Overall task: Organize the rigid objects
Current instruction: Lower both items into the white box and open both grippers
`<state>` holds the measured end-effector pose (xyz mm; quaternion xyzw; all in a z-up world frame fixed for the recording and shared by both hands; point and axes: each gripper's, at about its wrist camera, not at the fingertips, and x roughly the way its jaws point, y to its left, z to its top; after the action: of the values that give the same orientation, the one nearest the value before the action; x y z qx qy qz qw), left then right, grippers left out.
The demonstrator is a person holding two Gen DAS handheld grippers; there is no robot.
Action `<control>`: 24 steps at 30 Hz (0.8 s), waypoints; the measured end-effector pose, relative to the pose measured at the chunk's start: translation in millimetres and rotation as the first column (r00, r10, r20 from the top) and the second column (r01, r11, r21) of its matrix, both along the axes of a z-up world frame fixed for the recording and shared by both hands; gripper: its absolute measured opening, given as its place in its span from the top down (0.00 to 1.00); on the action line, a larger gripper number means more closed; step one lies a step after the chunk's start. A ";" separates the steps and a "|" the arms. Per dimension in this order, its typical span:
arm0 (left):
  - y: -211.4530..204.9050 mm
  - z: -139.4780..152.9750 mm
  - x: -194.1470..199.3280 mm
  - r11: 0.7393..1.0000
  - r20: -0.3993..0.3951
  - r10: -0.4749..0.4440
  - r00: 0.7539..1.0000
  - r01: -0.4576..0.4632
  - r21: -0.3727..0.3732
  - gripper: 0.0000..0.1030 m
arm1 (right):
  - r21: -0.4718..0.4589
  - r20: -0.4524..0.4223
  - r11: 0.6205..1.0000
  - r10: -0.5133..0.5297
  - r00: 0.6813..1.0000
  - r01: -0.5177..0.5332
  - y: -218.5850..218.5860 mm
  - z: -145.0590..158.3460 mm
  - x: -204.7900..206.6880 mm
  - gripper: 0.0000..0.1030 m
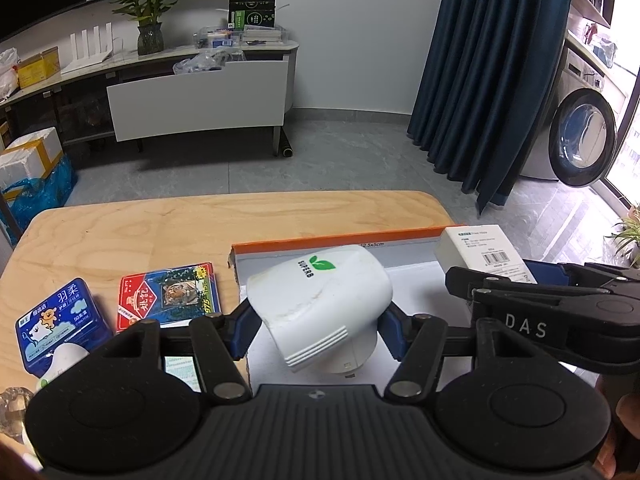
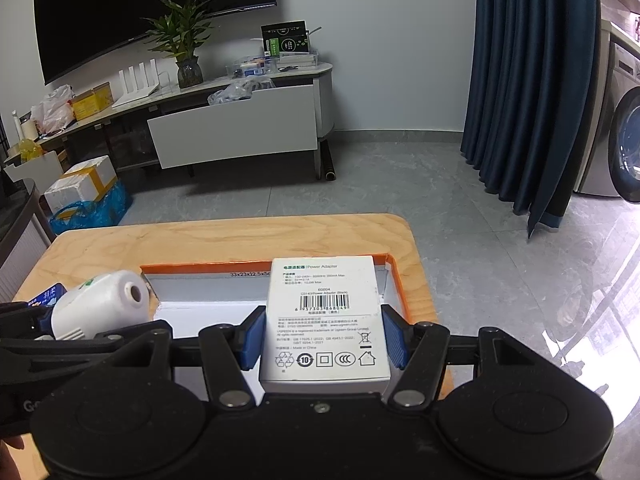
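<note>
The table (image 1: 120,224) fills the lower half of both views, its pale wood bare toward the far edge. On it, at centre right of the left view, sits the orange-rimmed tray (image 1: 344,237), open and grey inside. Both grippers hang over it.

The left gripper (image 1: 318,330) has its blue pads pressed to the sides of the white device (image 1: 320,300), a rounded plastic body with a green leaf mark, held tilted above the tray's left end. The right gripper (image 2: 322,338) is clamped on the adapter box (image 2: 324,320), a flat white carton with a barcode, held over the tray's right half near the far wall.

To the lower left of the left view, outside the tray, lie the card pack (image 1: 170,294) and just beside it the blue tin (image 1: 60,320), both flat on the table.

The step in hand looks like placing: both items are carried above the tray and not yet set down. Next, each needs lowering to the tray floor, apart from the other, before the jaws let go; the rounded device may roll.
</note>
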<state>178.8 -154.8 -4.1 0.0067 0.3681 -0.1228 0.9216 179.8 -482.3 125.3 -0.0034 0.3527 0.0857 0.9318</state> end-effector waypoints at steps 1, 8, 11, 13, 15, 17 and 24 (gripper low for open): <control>0.1 -0.4 0.4 1.000 0.000 0.000 1.000 0.000 0.001 0.39 | -0.001 -0.001 1.000 0.002 1.000 -0.002 0.3 -0.6 0.8 0.31; 1.8 -2.0 4.9 1.000 -0.008 0.010 1.000 -0.010 -0.003 0.39 | 0.001 -0.008 1.000 0.001 1.000 -0.001 2.9 -3.3 8.2 0.31; 1.7 -3.4 8.0 1.000 -0.013 0.014 1.000 -0.014 -0.004 0.39 | -0.006 -0.005 1.000 0.011 1.000 -0.011 5.5 -4.7 12.6 0.29; 1.1 -4.3 9.6 1.000 -0.015 0.013 1.000 -0.014 -0.006 0.39 | -0.018 -0.001 1.000 0.008 1.000 -0.008 6.6 -5.2 13.6 0.20; 0.1 -5.9 10.7 1.000 -0.019 0.010 1.000 -0.010 -0.003 0.39 | -0.017 0.010 1.000 -0.009 1.000 0.010 4.9 -5.2 8.2 0.20; -1.6 -8.4 11.4 1.000 -0.023 0.006 1.000 -0.006 -0.004 0.39 | -0.002 0.018 1.000 -0.012 1.000 0.012 -0.2 -3.5 4.5 0.20; -13.7 -15.6 19.0 0.999 -0.036 -0.028 0.999 0.027 -0.035 0.38 | 0.027 0.047 0.998 -0.052 0.998 0.051 -18.5 9.0 -11.0 0.20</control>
<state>197.8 -168.5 -19.7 -0.0063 0.3823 -0.1417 0.9131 168.8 -500.8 134.4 0.0156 0.3291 0.0659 0.9419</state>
